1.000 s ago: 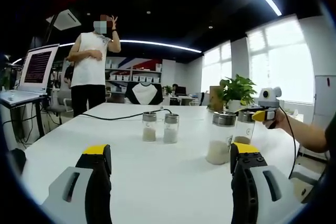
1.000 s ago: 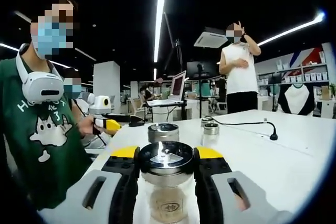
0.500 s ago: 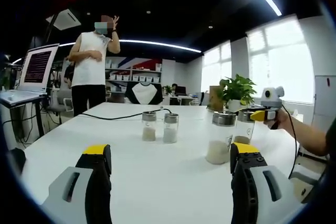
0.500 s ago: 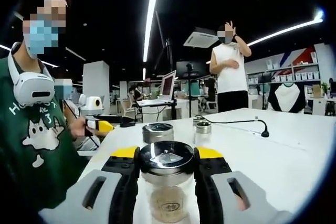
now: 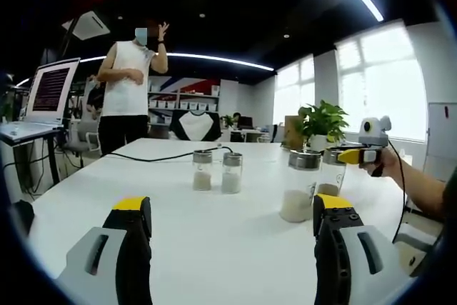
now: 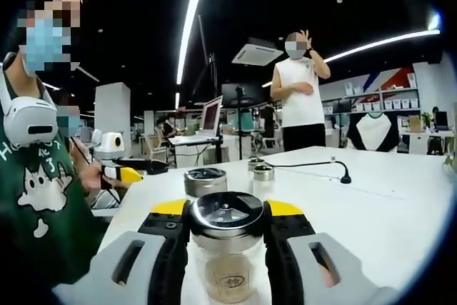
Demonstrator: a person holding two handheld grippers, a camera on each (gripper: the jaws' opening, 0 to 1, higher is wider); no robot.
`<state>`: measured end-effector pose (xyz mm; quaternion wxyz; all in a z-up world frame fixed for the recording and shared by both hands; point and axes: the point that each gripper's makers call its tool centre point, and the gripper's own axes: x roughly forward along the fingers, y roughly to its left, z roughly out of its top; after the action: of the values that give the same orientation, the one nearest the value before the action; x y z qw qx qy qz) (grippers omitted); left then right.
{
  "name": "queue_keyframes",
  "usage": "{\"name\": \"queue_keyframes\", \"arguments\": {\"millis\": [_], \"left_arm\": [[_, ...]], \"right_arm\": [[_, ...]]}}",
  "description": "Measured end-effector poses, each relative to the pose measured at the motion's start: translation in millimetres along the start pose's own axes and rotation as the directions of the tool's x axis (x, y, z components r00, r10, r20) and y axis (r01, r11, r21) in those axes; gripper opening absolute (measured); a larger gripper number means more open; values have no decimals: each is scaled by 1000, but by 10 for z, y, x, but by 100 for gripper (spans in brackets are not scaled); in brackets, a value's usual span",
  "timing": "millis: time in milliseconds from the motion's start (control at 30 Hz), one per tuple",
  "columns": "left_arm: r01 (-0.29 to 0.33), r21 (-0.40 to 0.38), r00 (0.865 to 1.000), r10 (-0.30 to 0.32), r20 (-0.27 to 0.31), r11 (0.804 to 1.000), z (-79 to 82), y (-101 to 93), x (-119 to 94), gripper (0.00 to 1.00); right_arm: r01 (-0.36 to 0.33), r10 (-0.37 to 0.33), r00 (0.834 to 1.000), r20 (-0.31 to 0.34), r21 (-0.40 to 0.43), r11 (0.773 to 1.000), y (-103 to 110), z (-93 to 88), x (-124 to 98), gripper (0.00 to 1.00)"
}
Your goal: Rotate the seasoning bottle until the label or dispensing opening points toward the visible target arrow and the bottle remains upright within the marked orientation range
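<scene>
A glass seasoning bottle point(image 6: 227, 266) with a shiny metal lid stands upright between the yellow-tipped jaws of my right gripper point(image 6: 227, 210), which is shut on it just under the lid. In the left gripper view that same bottle point(image 5: 329, 178) is at the right of the white table point(image 5: 214, 226), with the right gripper point(image 5: 355, 155) on its top. A second large bottle point(image 5: 299, 189) holding white powder stands just left of it. My left gripper point(image 5: 232, 206) is open over bare table, nothing between its jaws. No arrow mark can be seen.
Two small shaker bottles point(image 5: 216, 172) stand side by side mid-table, with a black cable point(image 5: 157, 157) behind them. A potted plant point(image 5: 323, 123) sits at the far right. A person in a white top point(image 6: 300, 94) stands beyond the table. A laptop point(image 5: 50, 94) is at the left.
The right gripper view has swung, so the room slides left while the held bottle stays fixed between the jaws. In the left gripper view the right gripper has edged right. The standing person shifted slightly.
</scene>
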<state>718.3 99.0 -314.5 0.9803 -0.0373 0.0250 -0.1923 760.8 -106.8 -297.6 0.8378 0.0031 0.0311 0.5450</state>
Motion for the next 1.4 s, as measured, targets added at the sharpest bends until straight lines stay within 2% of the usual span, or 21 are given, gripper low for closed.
{"name": "queue_keyframes", "arguments": {"millis": [467, 833, 1400], "left_arm": [[5, 1, 1000, -5, -3, 1000, -4, -17, 8, 99], [6, -1, 1000, -6, -4, 1000, 0, -21, 9, 99], [10, -7, 1000, -10, -13, 1000, -42, -36, 21, 99]], "right_arm": [[127, -127, 992, -12, 5, 992, -113, 3, -11, 39], [258, -258, 966, 10, 5, 966, -285, 12, -78, 39], [391, -390, 920, 17, 3, 921, -274, 20, -99, 39]]}}
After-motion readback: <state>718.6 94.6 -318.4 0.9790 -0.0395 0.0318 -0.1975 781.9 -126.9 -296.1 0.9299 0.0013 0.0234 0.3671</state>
